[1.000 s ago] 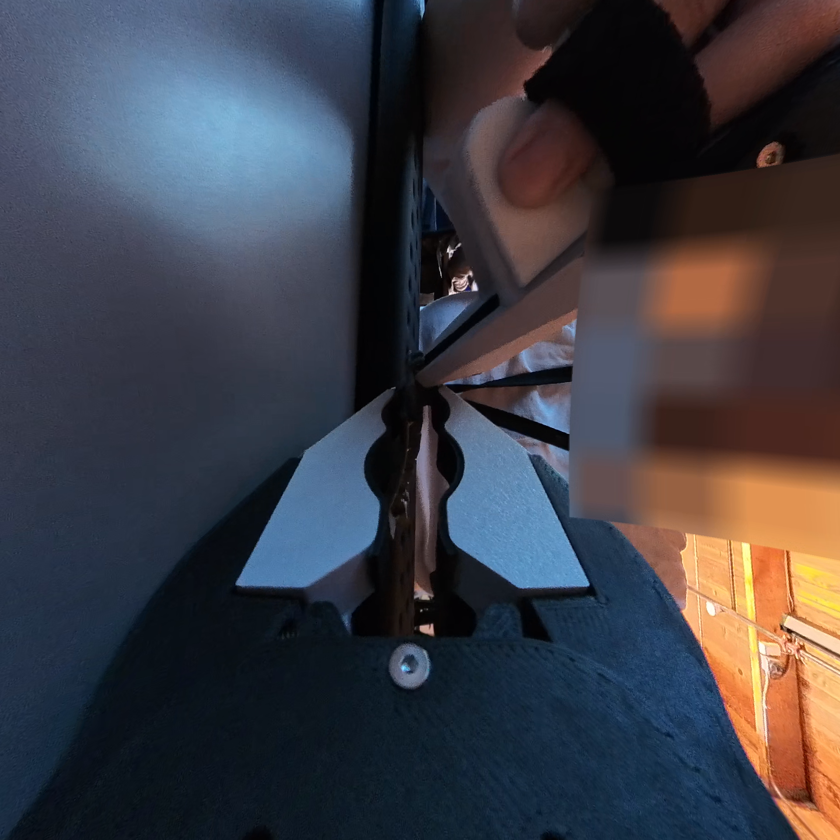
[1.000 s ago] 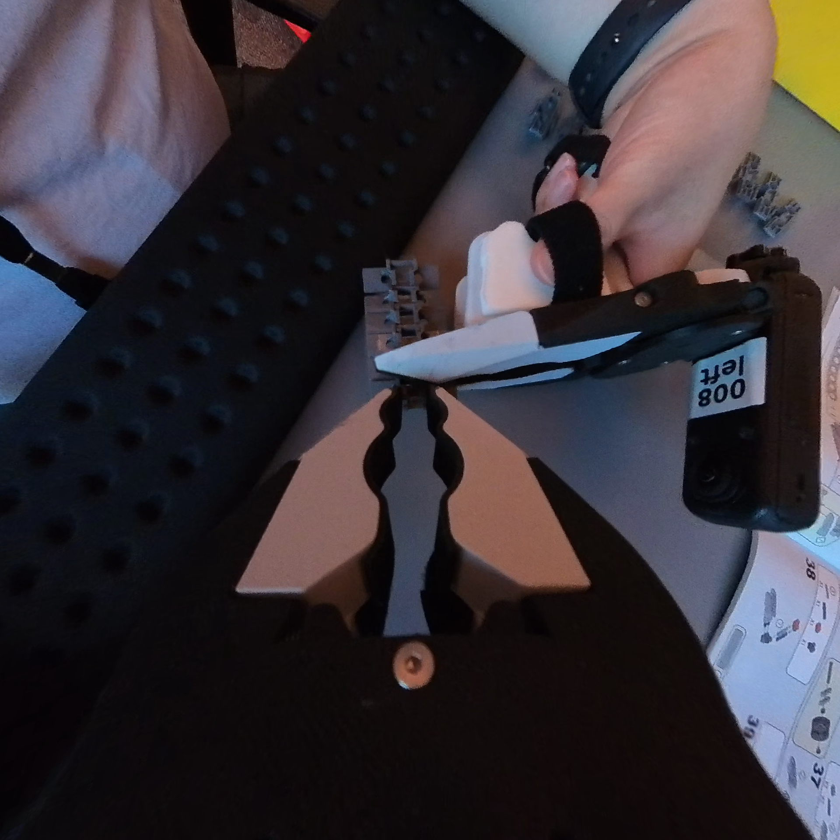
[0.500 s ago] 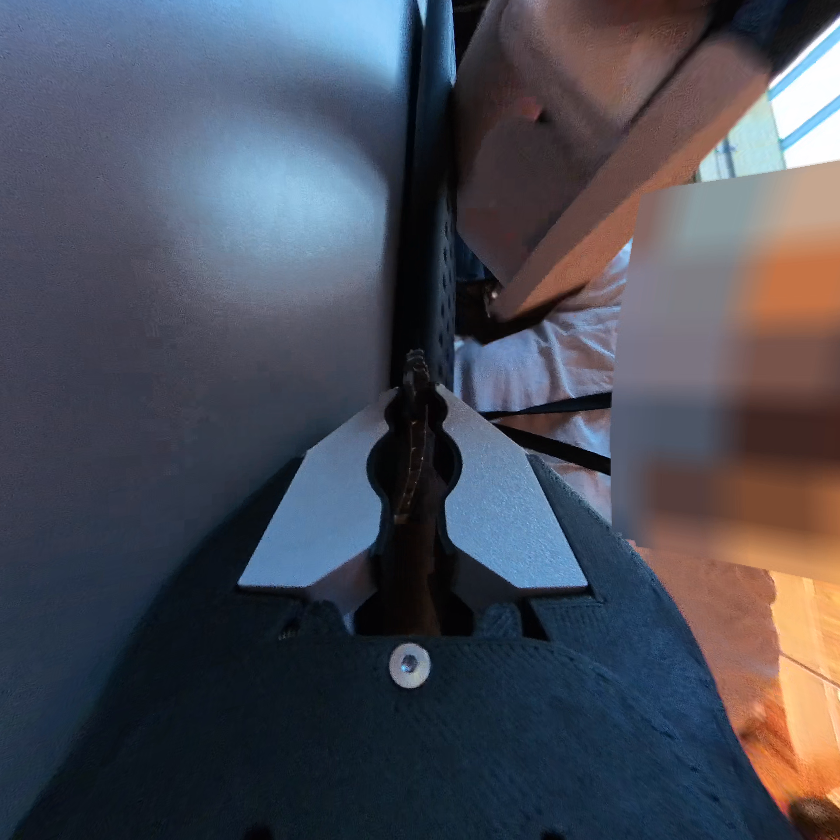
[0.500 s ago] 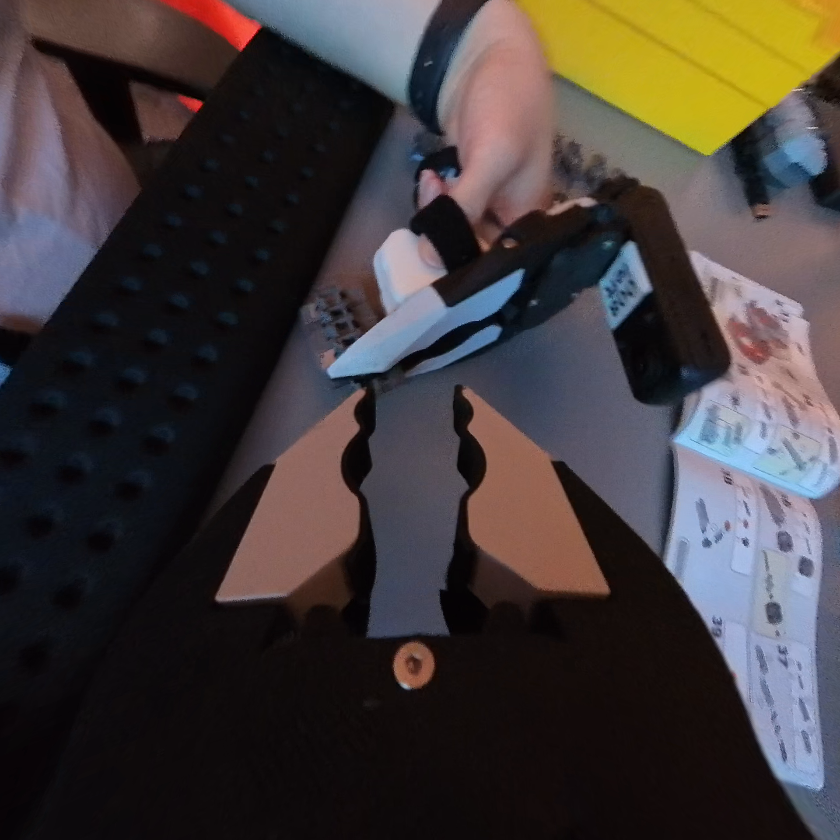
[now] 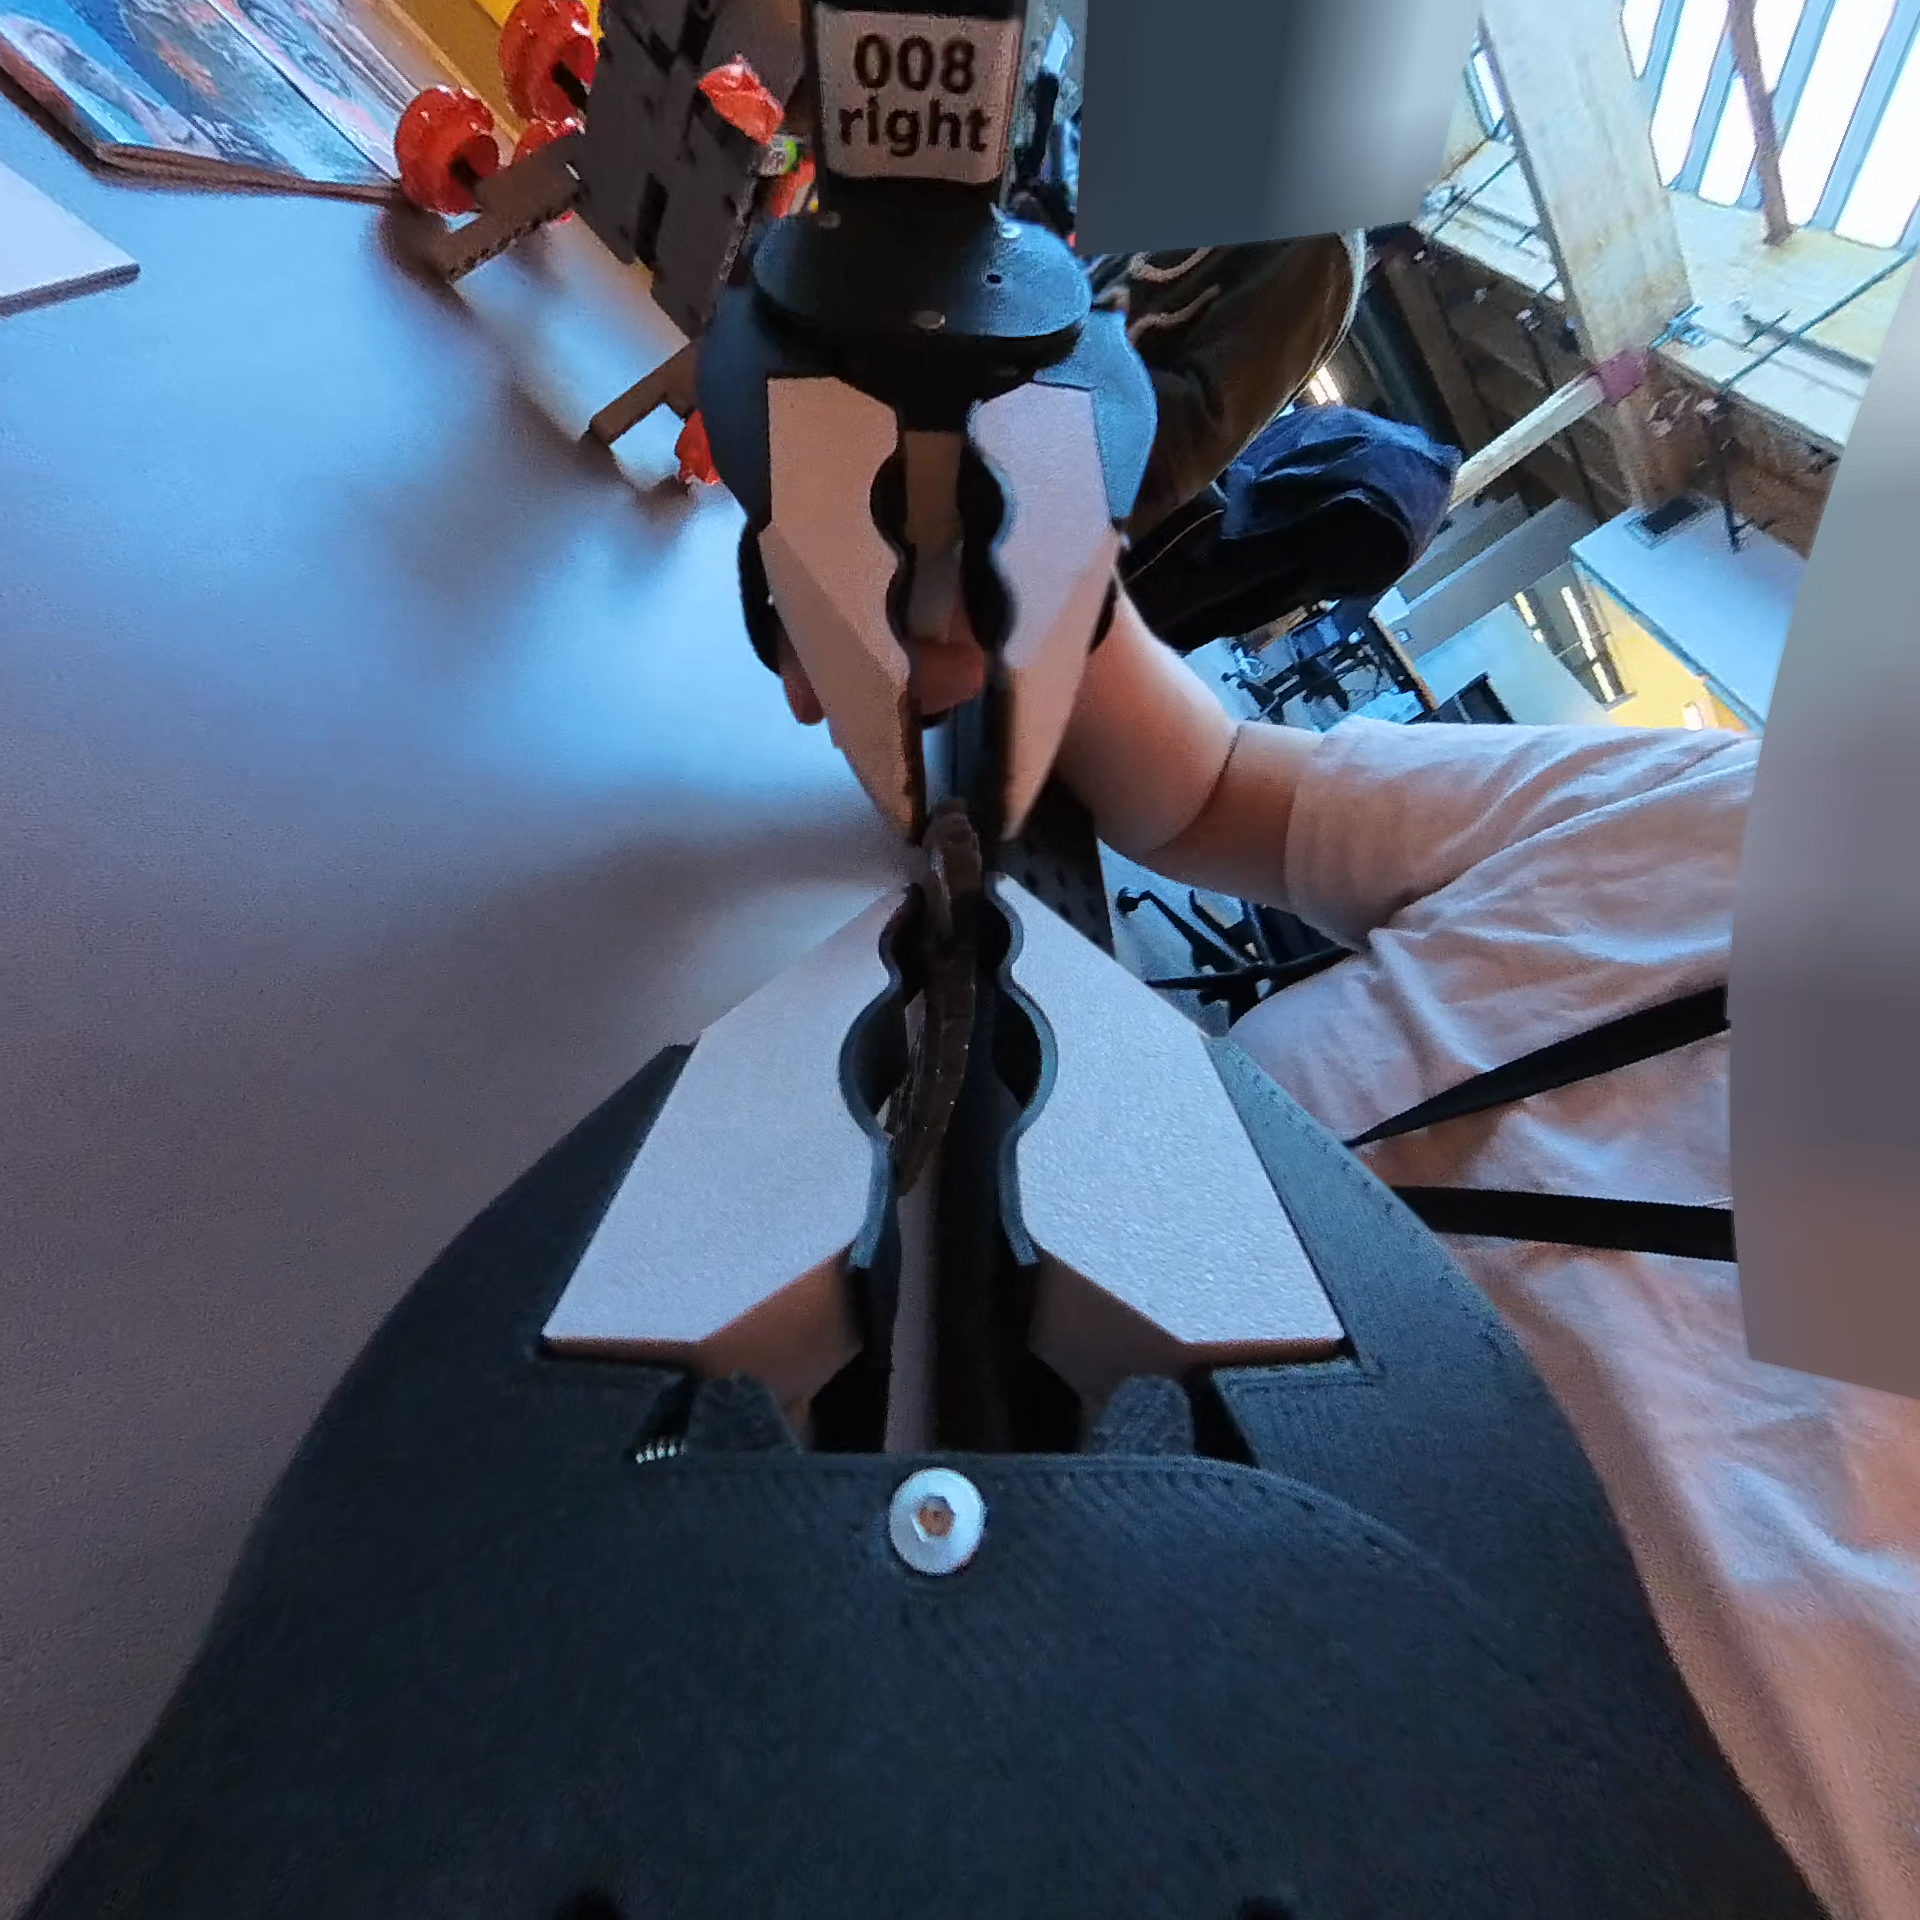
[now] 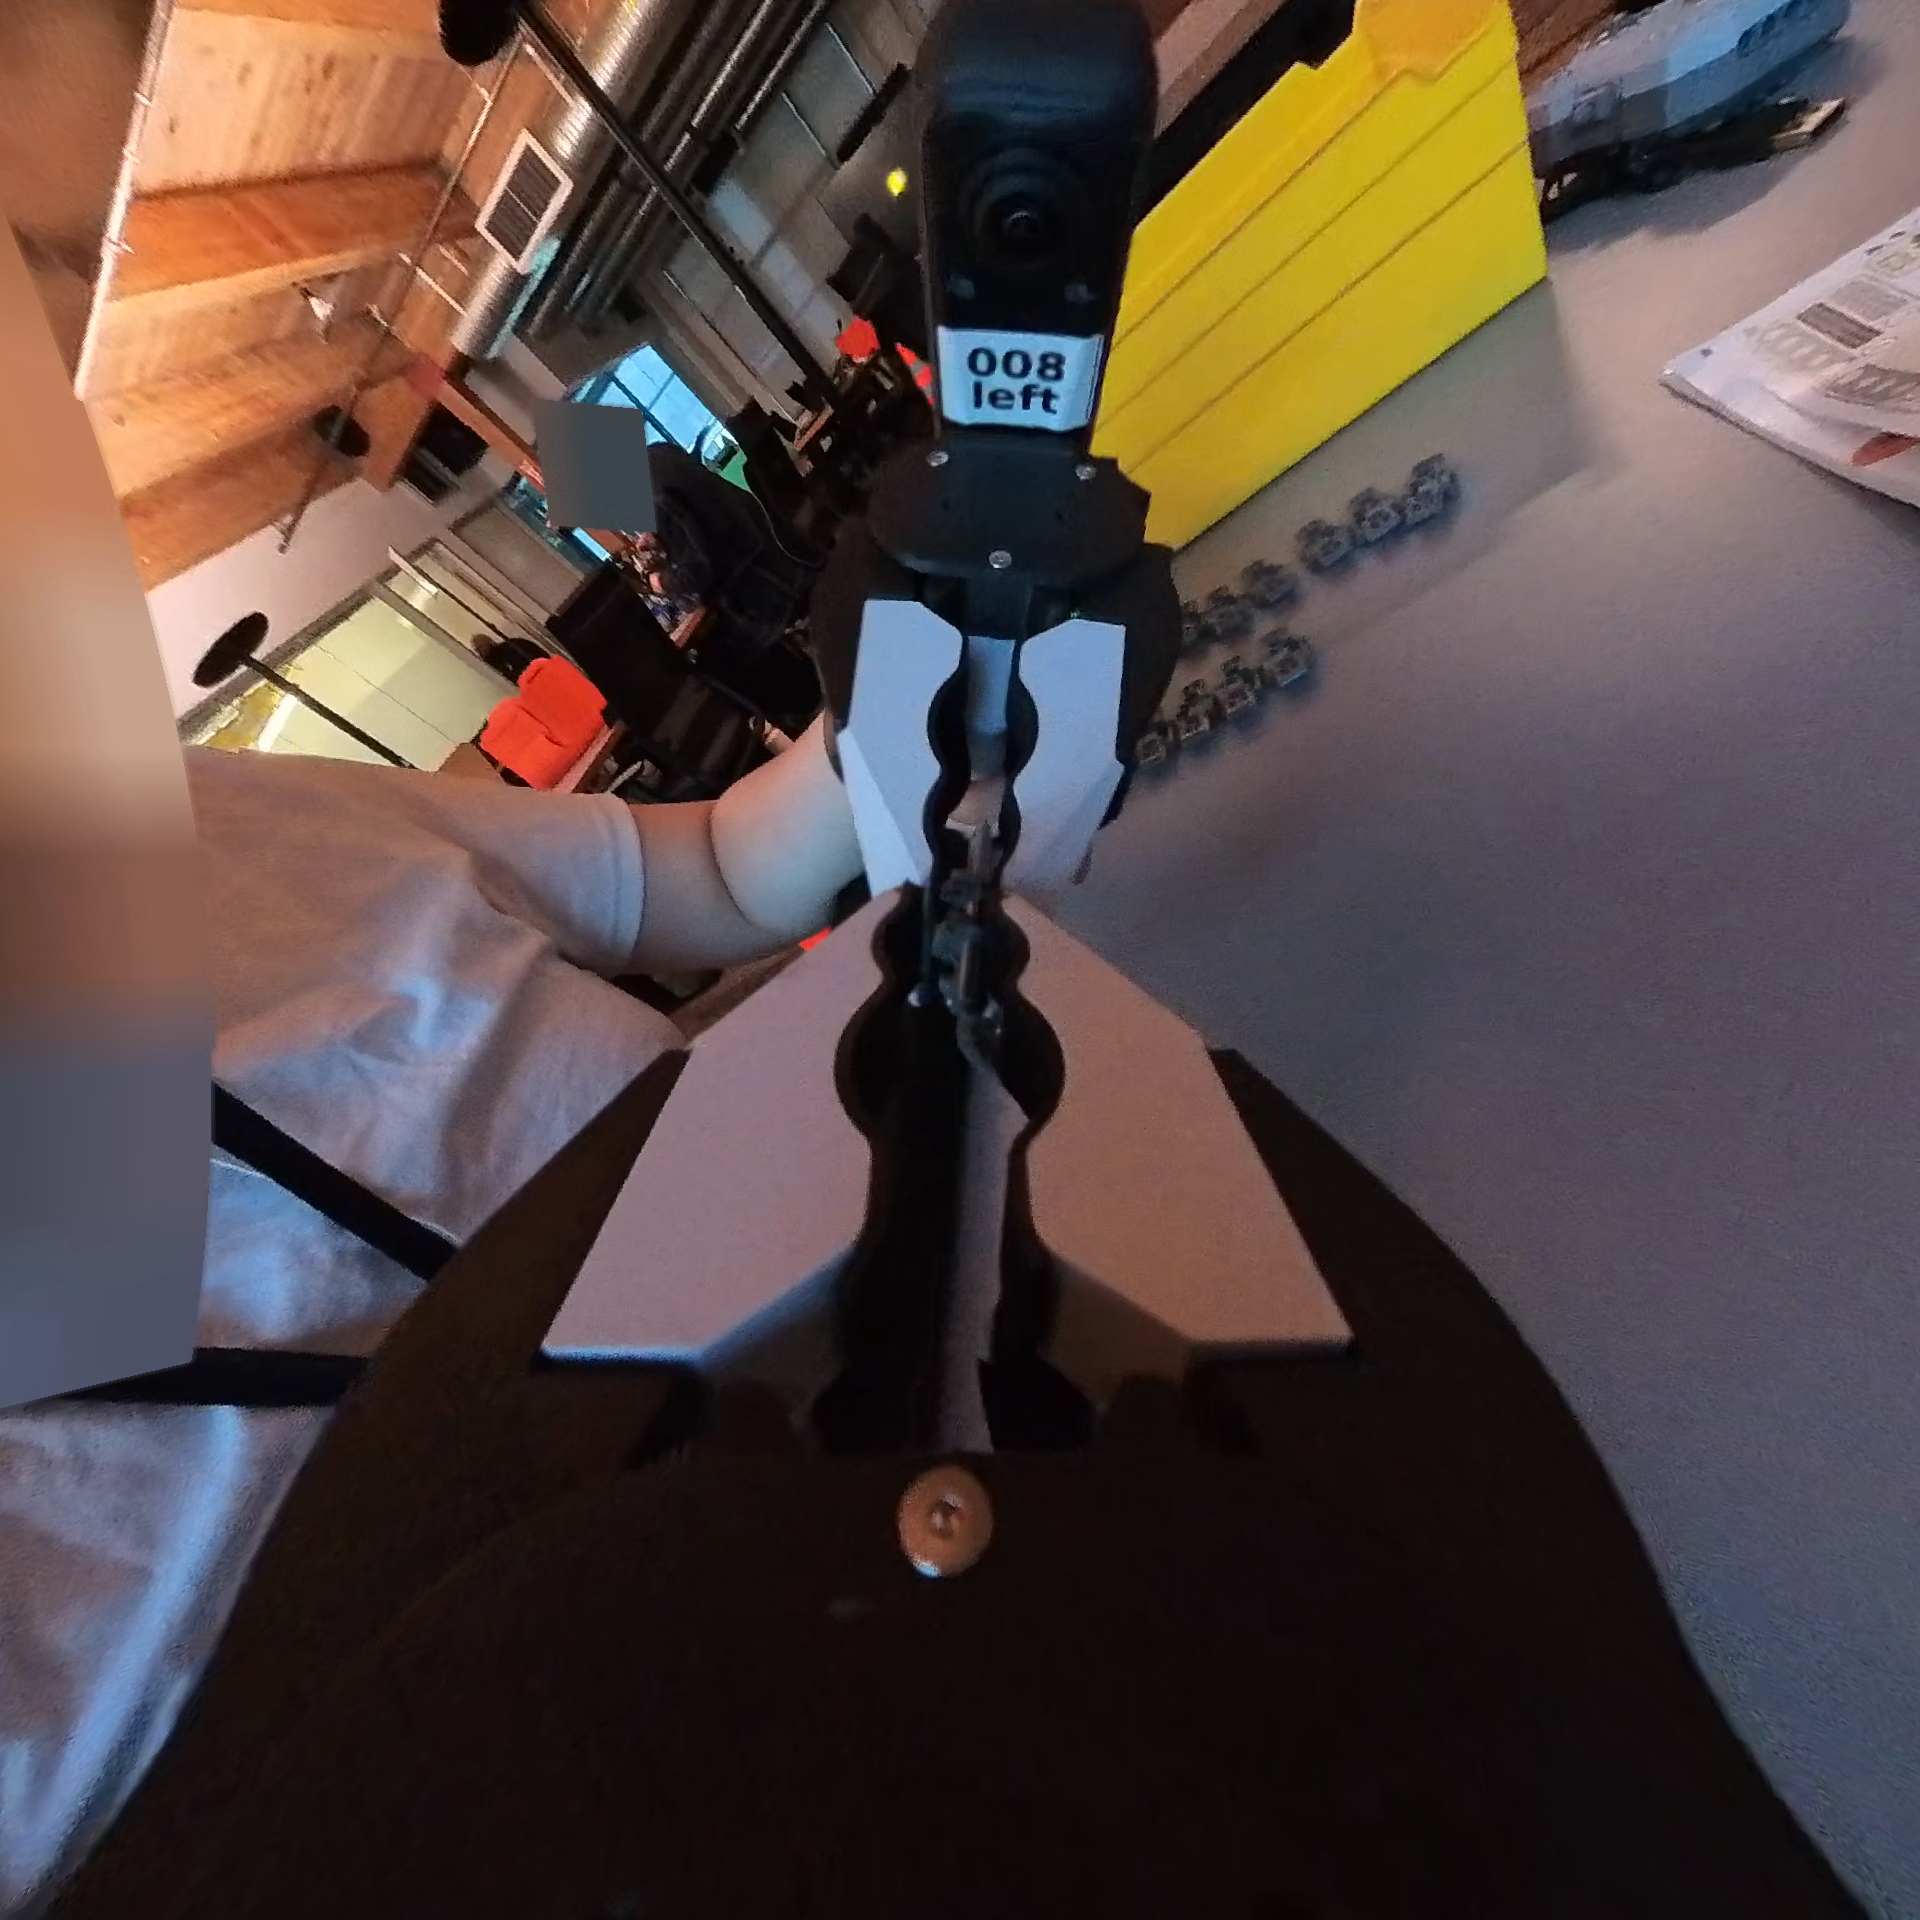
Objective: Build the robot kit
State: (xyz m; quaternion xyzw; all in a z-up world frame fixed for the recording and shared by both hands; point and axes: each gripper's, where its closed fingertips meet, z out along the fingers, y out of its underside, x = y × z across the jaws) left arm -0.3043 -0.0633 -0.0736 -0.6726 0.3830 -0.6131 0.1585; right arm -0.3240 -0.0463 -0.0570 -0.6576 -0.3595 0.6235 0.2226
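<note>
A short dark grey strip of linked track pieces (image 5: pixel 943 997) is held edge-on between my two grippers, which face each other tip to tip above the grey table (image 5: pixel 312 727). My left gripper (image 5: pixel 951 896) is shut on one end of the strip. My right gripper (image 5: pixel 958 823) points back at it from above, its jaws closed on the strip's other end. In the right wrist view the strip (image 6: pixel 961 940) runs from my right gripper (image 6: pixel 964 912) into the left gripper (image 6: pixel 975 875) opposite. A person's hand and forearm (image 5: pixel 1153 748) hold each tool.
Rows of loose grey link pieces (image 6: pixel 1247 644) lie on the table by a yellow bin (image 6: pixel 1320 260). A printed instruction booklet (image 6: pixel 1829 343) lies far right. Red wheels (image 5: pixel 447 156) and a black built model (image 5: pixel 665 135) stand at the table's far side. A black perforated panel edge (image 5: pixel 1055 862) lies along the person's side. Less than 4 cm separates the two grippers' tips.
Both grippers have lifted from the table and turned tip to tip. The right gripper, open half a second ago, has closed on the strip. The left stayed shut on it.
</note>
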